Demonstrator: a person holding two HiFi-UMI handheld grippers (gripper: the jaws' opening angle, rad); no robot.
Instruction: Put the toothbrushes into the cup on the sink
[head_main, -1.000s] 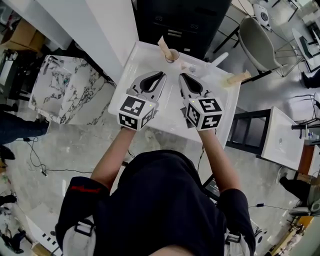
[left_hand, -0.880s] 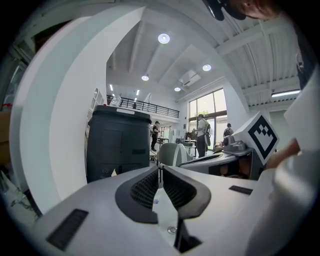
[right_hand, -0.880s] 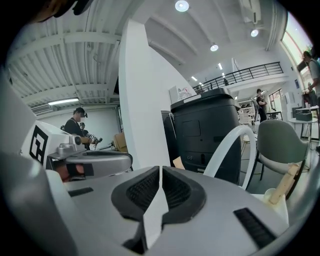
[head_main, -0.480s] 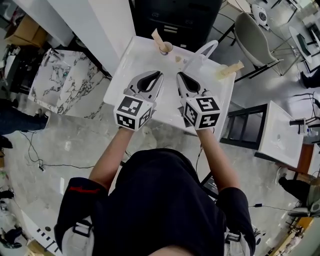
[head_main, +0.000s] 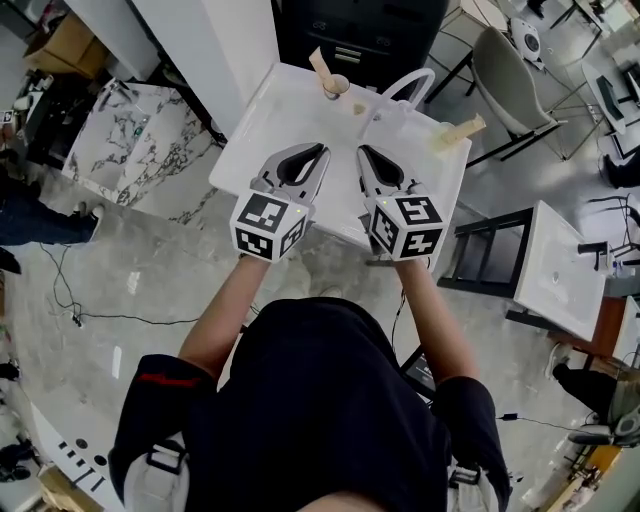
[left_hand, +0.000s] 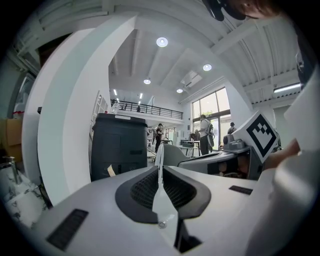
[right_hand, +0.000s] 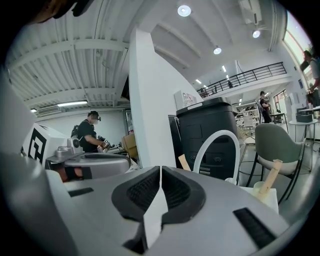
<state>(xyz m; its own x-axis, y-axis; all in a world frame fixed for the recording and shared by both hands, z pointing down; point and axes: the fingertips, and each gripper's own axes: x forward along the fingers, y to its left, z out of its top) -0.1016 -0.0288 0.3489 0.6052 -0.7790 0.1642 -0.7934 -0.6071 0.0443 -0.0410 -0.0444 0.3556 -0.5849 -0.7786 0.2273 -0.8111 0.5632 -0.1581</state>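
Note:
A small cup (head_main: 336, 86) stands at the far edge of the white sink (head_main: 260, 130), with a wooden toothbrush (head_main: 320, 67) leaning out of it. That toothbrush (right_hand: 184, 162) also shows in the right gripper view, beside the arched faucet. A second cup with a wooden handle (head_main: 455, 133) sits at the sink's right corner, and its handle (right_hand: 272, 176) rises at the right of the right gripper view. My left gripper (head_main: 322, 150) and right gripper (head_main: 362, 152) hover side by side over the sink's near half. Both are shut and empty.
A white arched faucet (head_main: 400, 88) curves over the sink's back right. A black cabinet (head_main: 360, 30) stands behind the sink and a white column (head_main: 215, 45) to its left. A marble-topped unit (head_main: 130, 145) is at the left, with a grey chair (head_main: 515, 75) and another basin (head_main: 565, 270) at the right.
Both grippers have drawn back together from the cup toward the sink's near edge. Both stay shut and empty.

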